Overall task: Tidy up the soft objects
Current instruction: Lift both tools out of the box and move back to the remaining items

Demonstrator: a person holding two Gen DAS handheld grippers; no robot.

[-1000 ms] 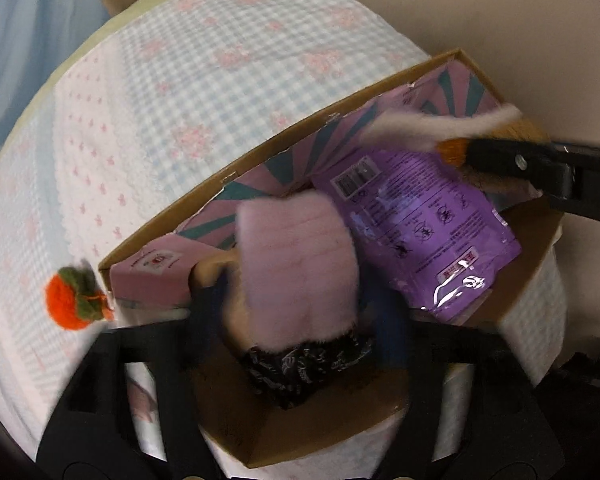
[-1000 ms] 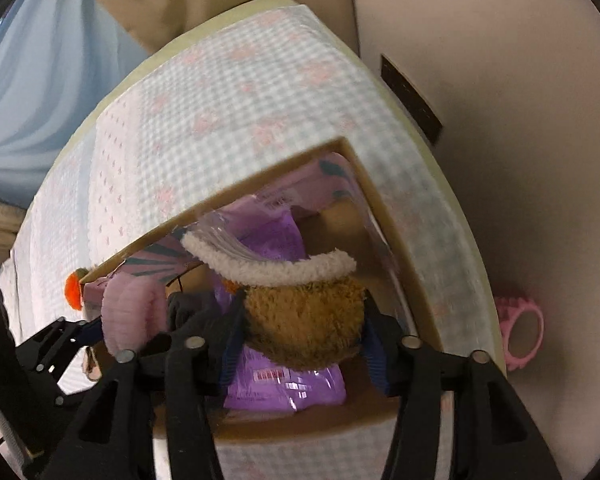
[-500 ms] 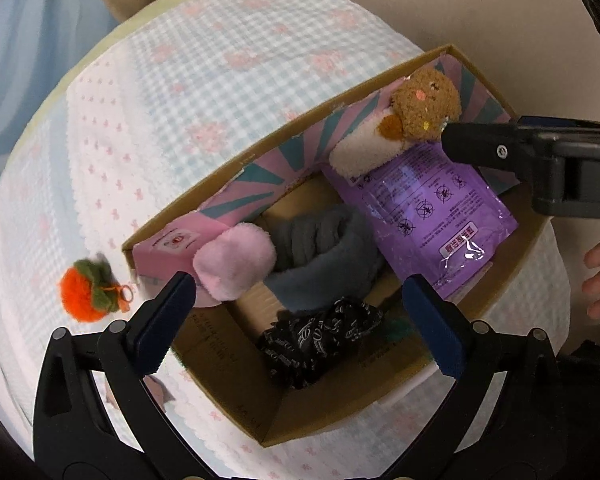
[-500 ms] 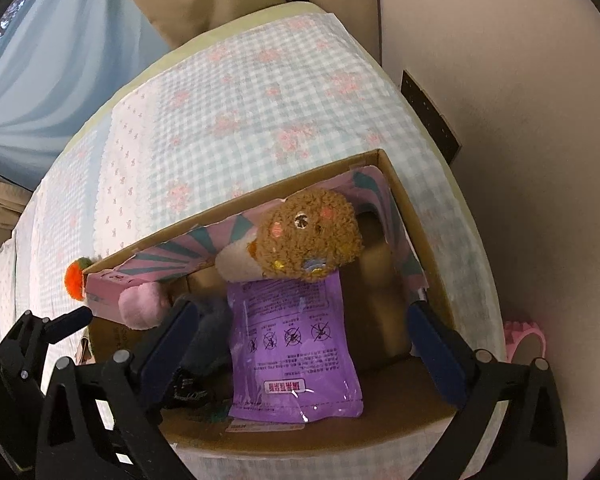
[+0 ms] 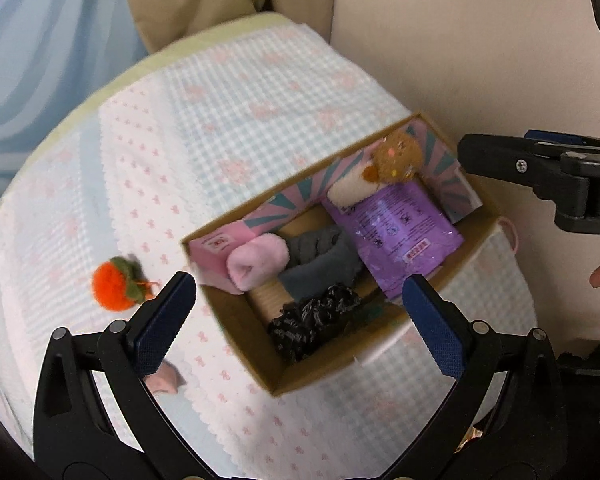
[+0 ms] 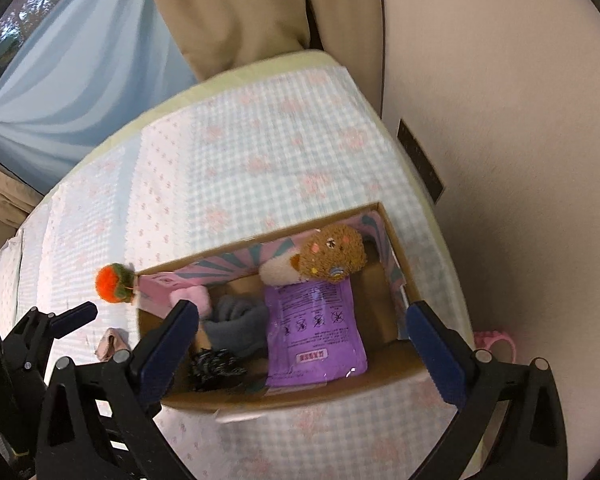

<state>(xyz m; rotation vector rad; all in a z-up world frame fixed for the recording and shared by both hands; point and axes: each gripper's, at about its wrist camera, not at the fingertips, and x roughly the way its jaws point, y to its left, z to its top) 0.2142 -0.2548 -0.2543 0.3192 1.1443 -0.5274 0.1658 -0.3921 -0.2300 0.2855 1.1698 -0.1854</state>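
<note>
Both hand-held grippers, left [image 5: 298, 312] and right [image 6: 302, 340], hover wide open and empty above the brown cardboard box [image 6: 300, 398] on the gingham-covered table [image 5: 236, 92]. The fuzzy orange pom-pom with a green top [image 5: 114, 286] lies outside, just beside the box's left corner; being round and light, it could roll or squirt away from a badly centred pinch. The small pink fabric scrap [image 6: 110, 344] nearby lies so flat that the fingers could snag the cloth.

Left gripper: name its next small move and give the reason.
Probably swing the open, empty left gripper toward the orange pompom. It lies on the tablecloth outside the box, while the pink roll is already inside.
</note>
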